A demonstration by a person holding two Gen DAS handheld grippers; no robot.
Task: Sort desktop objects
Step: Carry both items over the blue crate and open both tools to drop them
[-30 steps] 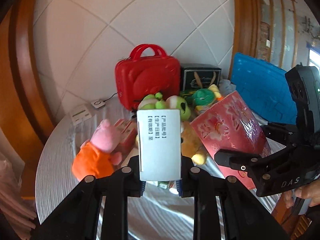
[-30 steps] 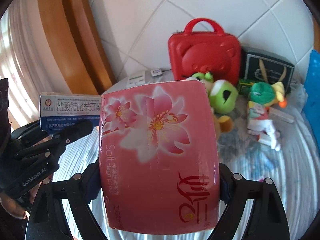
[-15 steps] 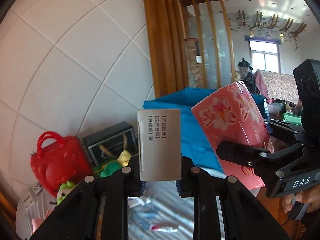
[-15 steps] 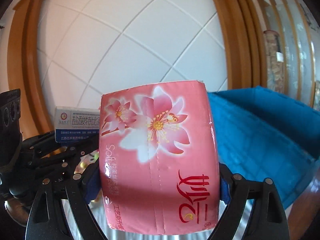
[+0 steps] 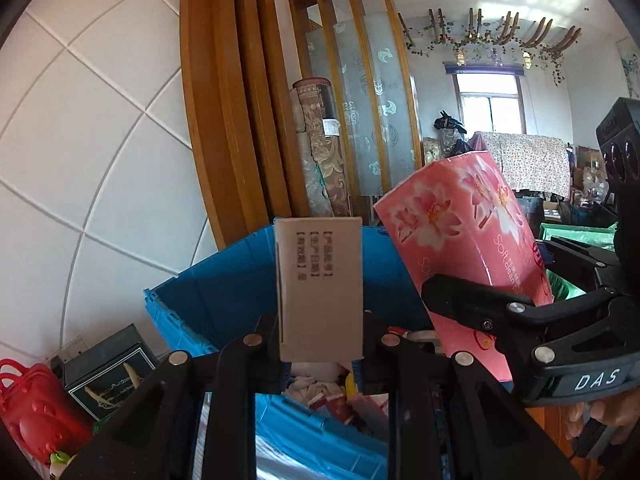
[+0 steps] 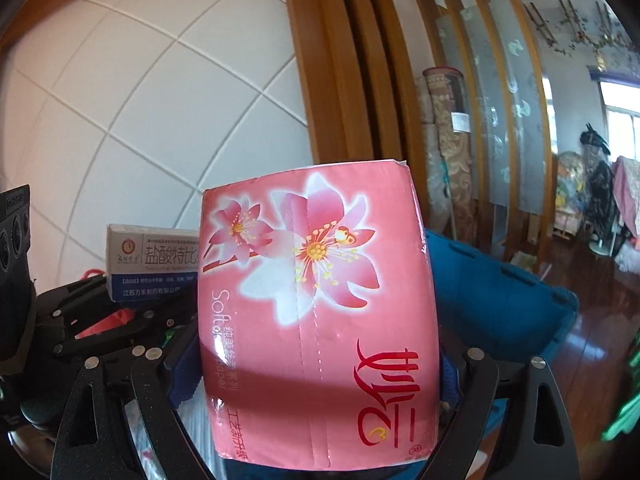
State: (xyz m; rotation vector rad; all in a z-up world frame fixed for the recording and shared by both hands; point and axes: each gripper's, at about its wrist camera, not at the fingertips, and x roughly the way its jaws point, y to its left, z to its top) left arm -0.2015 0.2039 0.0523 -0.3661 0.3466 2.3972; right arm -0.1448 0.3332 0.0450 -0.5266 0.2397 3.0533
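Left tool (image 5: 320, 344) pinches the small medicine box (image 5: 320, 288) upright, right tool (image 6: 320, 380) clamps the pink tissue pack (image 6: 316, 320), both held over the open blue crate (image 5: 224, 292).

Left gripper (image 5: 320, 340) clamped on a small grey box (image 5: 320, 288), held upright over a blue crate (image 5: 224, 292) with clutter inside. Right gripper (image 5: 480, 308) at right grips a pink tissue pack (image 5: 460, 240), tilted. Red case (image 5: 36, 408) and dark box (image 5: 108, 372) sit left of the crate.
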